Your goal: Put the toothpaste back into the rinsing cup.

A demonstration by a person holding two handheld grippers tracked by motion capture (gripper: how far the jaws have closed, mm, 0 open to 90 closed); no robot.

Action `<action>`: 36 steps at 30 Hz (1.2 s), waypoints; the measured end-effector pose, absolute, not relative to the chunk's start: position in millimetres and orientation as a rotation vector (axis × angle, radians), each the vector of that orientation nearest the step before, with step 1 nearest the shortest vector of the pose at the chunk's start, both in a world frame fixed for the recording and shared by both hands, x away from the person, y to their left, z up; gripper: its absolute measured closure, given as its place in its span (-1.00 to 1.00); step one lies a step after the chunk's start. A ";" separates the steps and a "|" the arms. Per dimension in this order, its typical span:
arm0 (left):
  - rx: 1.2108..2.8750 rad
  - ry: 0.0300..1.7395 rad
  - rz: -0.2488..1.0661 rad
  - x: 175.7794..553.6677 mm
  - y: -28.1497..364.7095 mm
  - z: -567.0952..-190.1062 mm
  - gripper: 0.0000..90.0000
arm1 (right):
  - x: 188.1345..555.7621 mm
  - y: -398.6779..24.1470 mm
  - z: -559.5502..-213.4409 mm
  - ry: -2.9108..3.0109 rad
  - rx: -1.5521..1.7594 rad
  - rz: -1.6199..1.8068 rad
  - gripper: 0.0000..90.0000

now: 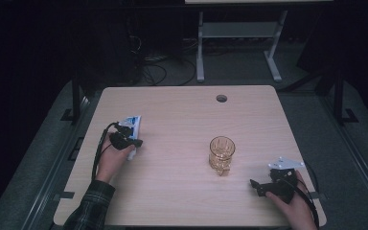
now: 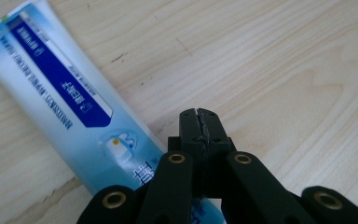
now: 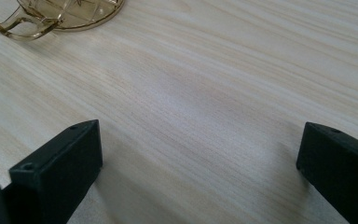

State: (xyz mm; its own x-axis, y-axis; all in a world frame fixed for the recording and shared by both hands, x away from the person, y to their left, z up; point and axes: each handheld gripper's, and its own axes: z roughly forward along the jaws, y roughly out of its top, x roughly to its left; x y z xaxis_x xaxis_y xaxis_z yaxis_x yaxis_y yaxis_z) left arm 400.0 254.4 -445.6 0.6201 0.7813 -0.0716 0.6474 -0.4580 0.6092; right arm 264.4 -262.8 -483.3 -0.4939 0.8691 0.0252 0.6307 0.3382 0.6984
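A blue and white toothpaste tube [image 1: 133, 124] lies flat at the table's left side. My left gripper [image 1: 135, 142] hovers over the tube's near end. In the left gripper view the tube [image 2: 60, 93] runs diagonally beneath and to the left of the gripper [image 2: 199, 116], whose jaws are shut together on nothing. An amber glass mug [image 1: 221, 154] stands upright right of the table's middle. My right gripper [image 1: 263, 182] rests near the front right corner, pointing left, apart from the mug. Its jaws [image 3: 198, 140] stand wide open over bare wood, with the mug's base and handle [image 3: 51, 16] ahead at upper left.
The light wooden table [image 1: 182, 115] has a round cable hole [image 1: 221, 98] near its far edge. Beyond it are a dark floor, cables and the white legs of another desk [image 1: 200, 48].
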 end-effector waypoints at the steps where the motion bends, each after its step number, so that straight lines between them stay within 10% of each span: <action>1: 2.245 1.118 0.290 399.3 255.5 -445.5 1.00 | 264.4 -262.8 -483.3 2.256 1.328 0.938 -1.00; 36: 2.240 1.170 0.364 380.6 290.2 -433.3 0.97 | 264.1 -262.7 -483.2 2.257 1.327 0.937 -1.00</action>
State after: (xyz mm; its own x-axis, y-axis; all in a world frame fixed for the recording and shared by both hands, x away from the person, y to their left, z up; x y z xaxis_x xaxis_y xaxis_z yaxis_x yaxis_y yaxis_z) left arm 380.6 290.2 -433.3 0.5783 0.8154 -0.0255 0.6572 -0.4471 0.6068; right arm 264.1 -262.7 -483.2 -0.4948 0.8687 0.0246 0.6308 0.3395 0.6977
